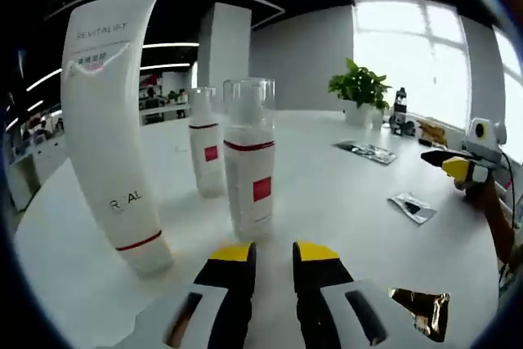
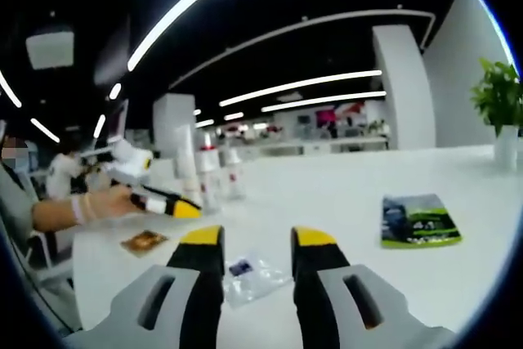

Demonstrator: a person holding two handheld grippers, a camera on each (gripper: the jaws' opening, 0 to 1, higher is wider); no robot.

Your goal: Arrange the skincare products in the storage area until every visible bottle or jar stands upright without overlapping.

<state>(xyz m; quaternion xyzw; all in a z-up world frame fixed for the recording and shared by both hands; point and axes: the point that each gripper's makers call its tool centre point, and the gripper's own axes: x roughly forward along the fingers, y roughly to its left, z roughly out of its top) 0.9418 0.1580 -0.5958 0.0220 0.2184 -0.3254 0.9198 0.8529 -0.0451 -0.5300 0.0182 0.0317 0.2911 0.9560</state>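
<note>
- Left gripper view: left gripper (image 1: 274, 252) low over the white bench (image 1: 343, 202), jaws parted by a narrow gap with nothing between them, yellow tips pointing toward the products.
- Three skincare items stand upright on the bench ahead of the jaws. Nearest, just beyond the tips: a clear-capped bottle (image 1: 249, 161) with a red band and a red square label.
- Behind it and slightly left, apart from it: a smaller white bottle (image 1: 206, 149) with the same red markings.
- Left of both: a tall white tube (image 1: 110, 132) standing on its cap, leaning a little, a thin red line near its base. It stands separate from the bottles.
- Flat sachets lie on the bench to the right: a dark one (image 1: 413, 206), a gold one (image 1: 421, 310) close by the left gripper's body, and a long packet (image 1: 368, 151) farther back.
- Potted plant (image 1: 359, 91) at the far edge by the window.
- Right gripper (image 1: 458, 167) shows at the right edge of this view, held above the bench; cannot tell its jaw gap from here.
- Right gripper view: right gripper (image 2: 253, 239) jaws parted, holding nothing, over a clear sachet (image 2: 249, 275).
- Green leaflet (image 2: 418, 220) lies flat to the right.
- Far left, a person's hand (image 2: 106, 202) holds the left gripper near the distant, small group of products.
</note>
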